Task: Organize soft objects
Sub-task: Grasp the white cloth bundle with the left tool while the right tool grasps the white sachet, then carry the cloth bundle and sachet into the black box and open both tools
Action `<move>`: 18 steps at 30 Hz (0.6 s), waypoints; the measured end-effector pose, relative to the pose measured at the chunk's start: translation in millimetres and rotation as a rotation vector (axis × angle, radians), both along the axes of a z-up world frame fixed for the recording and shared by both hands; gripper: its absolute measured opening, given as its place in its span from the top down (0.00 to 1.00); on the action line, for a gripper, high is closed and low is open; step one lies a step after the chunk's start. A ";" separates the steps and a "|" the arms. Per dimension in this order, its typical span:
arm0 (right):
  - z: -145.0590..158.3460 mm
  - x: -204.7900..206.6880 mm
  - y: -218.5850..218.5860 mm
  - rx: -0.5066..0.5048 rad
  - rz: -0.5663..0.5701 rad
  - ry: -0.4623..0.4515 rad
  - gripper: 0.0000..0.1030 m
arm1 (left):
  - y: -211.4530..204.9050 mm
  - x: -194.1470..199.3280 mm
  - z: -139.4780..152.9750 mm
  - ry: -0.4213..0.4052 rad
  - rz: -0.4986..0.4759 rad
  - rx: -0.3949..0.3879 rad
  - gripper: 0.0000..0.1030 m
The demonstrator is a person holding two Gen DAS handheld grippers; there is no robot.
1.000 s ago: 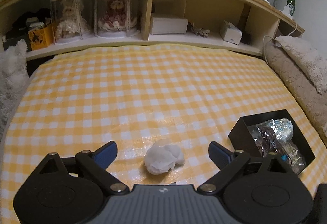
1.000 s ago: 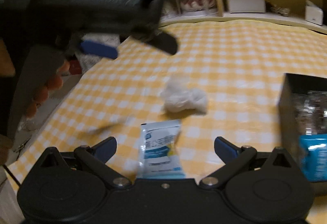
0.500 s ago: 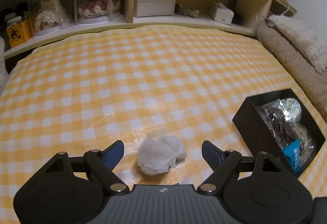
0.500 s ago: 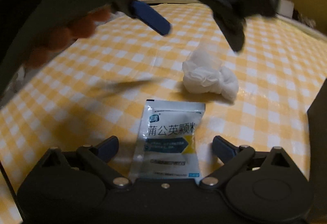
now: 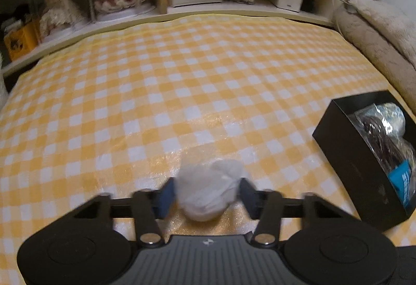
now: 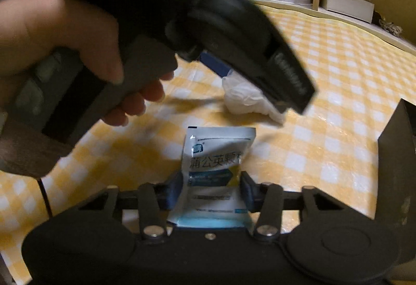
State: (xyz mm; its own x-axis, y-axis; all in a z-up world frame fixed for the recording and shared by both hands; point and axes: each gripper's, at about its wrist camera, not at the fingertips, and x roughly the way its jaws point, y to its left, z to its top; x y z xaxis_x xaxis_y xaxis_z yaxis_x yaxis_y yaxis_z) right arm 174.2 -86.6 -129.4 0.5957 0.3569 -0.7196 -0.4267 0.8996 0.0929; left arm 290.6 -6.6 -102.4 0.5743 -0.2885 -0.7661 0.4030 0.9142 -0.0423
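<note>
A crumpled white tissue wad (image 5: pixel 208 181) lies on the yellow checked cloth (image 5: pixel 182 77). My left gripper (image 5: pixel 206 198) is closing on the wad, and its blue pads (image 5: pixel 166 196) press both sides. In the right wrist view the same wad (image 6: pixel 241 100) sits under the left gripper, which a hand (image 6: pixel 65 38) holds. A white and blue sachet (image 6: pixel 218 152) with printed characters lies nearer. My right gripper (image 6: pixel 212 189) is closing on the sachet, and the sachet is pinched narrower between its pads.
An open black box (image 5: pixel 345 155) holding shiny wrapped packets (image 5: pixel 384 124) stands at the right; its wall (image 6: pixel 397 155) shows in the right wrist view. Wooden shelves (image 5: pixel 208 7) with cased dolls and boxes run along the back. Beige cushions (image 5: pixel 377 33) lie at far right.
Both grippers went from wide open to pinching: the left dropped onto the tissue wad, the right closed on the sachet. The left gripper and its hand now fill the right wrist view.
</note>
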 end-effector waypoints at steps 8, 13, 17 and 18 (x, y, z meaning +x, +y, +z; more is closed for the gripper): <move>3.5 -4.0 -4.2 0.000 0.001 -0.005 0.65 | 9.8 -1.7 5.2 0.008 0.074 -0.073 0.91; 3.8 -0.1 -5.0 0.006 -0.022 -0.008 0.71 | 15.6 -7.4 11.9 -0.012 0.097 -0.088 0.92; 7.1 0.8 -10.9 0.020 -0.047 -0.013 0.83 | 15.8 -12.3 23.1 -0.041 0.105 -0.109 0.93; 8.0 1.0 -13.2 0.023 -0.056 -0.010 0.85 | 15.6 -13.6 26.6 -0.050 0.106 -0.114 0.93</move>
State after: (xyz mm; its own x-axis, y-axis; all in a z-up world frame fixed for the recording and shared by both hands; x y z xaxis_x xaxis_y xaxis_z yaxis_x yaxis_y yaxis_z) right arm 175.2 -99.9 -121.4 0.6223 0.3395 -0.7053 -0.3772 0.9196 0.1098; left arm 277.0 9.0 -75.8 0.6427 -0.3078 -0.7016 0.3089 0.9421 -0.1303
